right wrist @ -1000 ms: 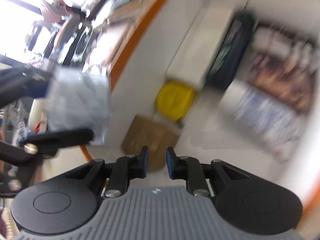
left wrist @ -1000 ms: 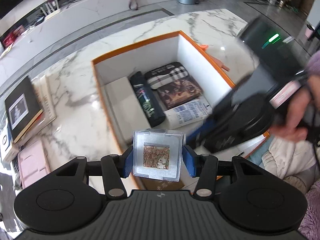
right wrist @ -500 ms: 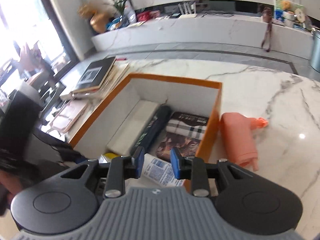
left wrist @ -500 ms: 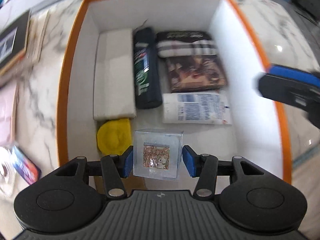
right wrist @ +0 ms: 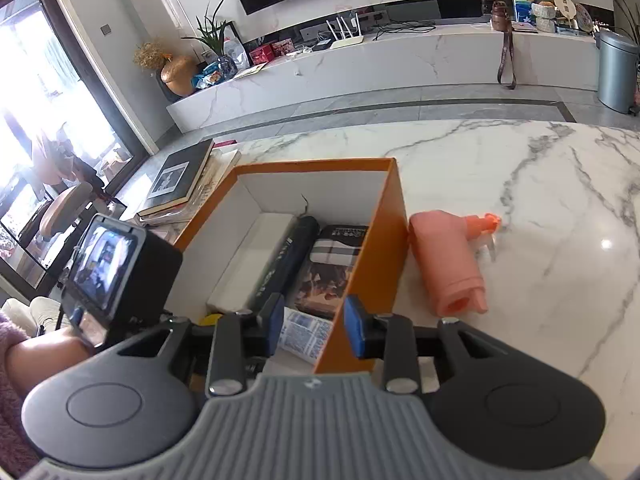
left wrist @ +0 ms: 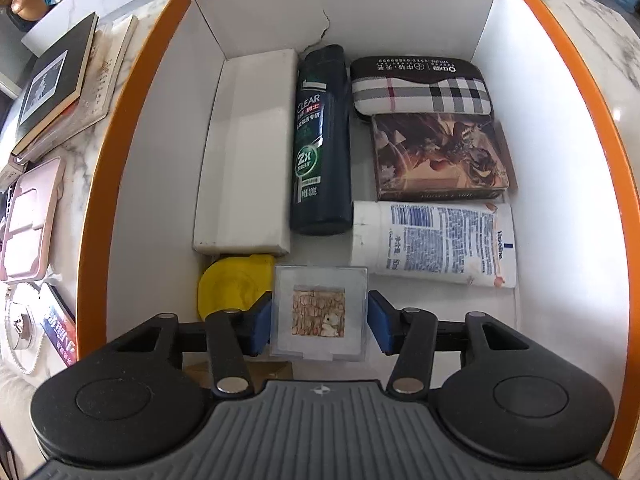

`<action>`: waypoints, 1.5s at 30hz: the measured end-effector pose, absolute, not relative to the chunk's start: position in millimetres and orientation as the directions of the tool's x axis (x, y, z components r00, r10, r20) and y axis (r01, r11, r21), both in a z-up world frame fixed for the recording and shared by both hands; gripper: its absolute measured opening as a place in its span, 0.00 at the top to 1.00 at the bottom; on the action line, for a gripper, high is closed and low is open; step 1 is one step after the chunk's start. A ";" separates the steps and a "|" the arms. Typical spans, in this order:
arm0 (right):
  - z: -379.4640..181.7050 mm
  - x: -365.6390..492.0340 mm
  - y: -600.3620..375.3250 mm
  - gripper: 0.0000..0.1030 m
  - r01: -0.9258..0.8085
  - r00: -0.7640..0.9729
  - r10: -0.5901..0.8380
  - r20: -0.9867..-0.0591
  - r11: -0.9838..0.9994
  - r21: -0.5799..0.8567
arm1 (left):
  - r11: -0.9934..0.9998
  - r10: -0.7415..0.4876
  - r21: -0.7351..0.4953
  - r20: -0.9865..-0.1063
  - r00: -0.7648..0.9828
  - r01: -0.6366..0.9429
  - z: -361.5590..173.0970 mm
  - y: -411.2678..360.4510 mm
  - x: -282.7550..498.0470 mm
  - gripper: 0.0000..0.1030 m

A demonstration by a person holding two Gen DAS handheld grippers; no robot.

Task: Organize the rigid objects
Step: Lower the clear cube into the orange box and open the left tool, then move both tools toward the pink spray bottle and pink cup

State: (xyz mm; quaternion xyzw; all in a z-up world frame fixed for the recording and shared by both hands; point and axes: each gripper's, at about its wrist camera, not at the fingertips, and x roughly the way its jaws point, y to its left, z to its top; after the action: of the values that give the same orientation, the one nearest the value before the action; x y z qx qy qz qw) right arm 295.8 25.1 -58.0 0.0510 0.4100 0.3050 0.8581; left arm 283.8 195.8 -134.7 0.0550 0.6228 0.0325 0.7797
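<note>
A clear case [left wrist: 319, 312] is seen between the pads of the left gripper [left wrist: 319, 322] low inside the orange box [left wrist: 132, 92], just beside a yellow lid [left wrist: 232, 286] and below the lotion tube [left wrist: 434, 242]. A sliver of gap is visible at the right pad and the jaws have just been opening, so the case appears to have been let go in the one free patch of floor at the near end. The right gripper [right wrist: 314, 330] is held above the box's near corner with nothing between its pads; its jaws have likewise just been opening, probably in readiness for the pink spray bottle [right wrist: 446, 264], which is left lying on the marble table [right wrist: 540, 168] just outside the box wall. Inside the box, seven things can be counted: one white block [left wrist: 248, 152], one shampoo bottle [left wrist: 320, 140], one plaid pouch [left wrist: 420, 88], one brown carton [left wrist: 438, 156], one tube, one lid and one case, laid in tight rows so space is saved. A brownish object beneath the left gripper cannot be made out.
</note>
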 end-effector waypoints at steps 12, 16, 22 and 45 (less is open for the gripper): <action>-59.3 285.1 -14.8 0.66 -0.426 0.514 0.544 -0.663 0.833 0.354 | 0.997 -0.010 -0.028 -0.970 0.241 -0.073 -99.5 219.4 266.6 0.49; -58.8 277.0 -28.4 0.66 -0.423 0.522 0.540 -0.660 0.836 0.349 | 0.995 0.010 -0.018 -0.965 0.262 -0.102 -101.5 215.4 267.7 0.52; -59.6 270.8 -49.6 0.66 -0.389 0.533 0.522 -0.666 0.850 0.355 | 0.989 0.058 0.016 -0.955 0.290 -0.145 -107.2 208.4 270.4 0.50; -110.4 328.1 -98.6 0.65 -0.263 0.567 0.480 -0.669 0.876 0.405 | 0.854 -0.054 0.233 -0.849 0.526 0.464 -45.6 38.8 273.5 0.54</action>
State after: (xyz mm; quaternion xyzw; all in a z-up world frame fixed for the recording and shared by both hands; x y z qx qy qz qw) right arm 328.1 -98.6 -110.4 0.1310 0.4140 0.2122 0.8755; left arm 273.5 38.8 -45.6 0.2220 0.4621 -0.1534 0.8448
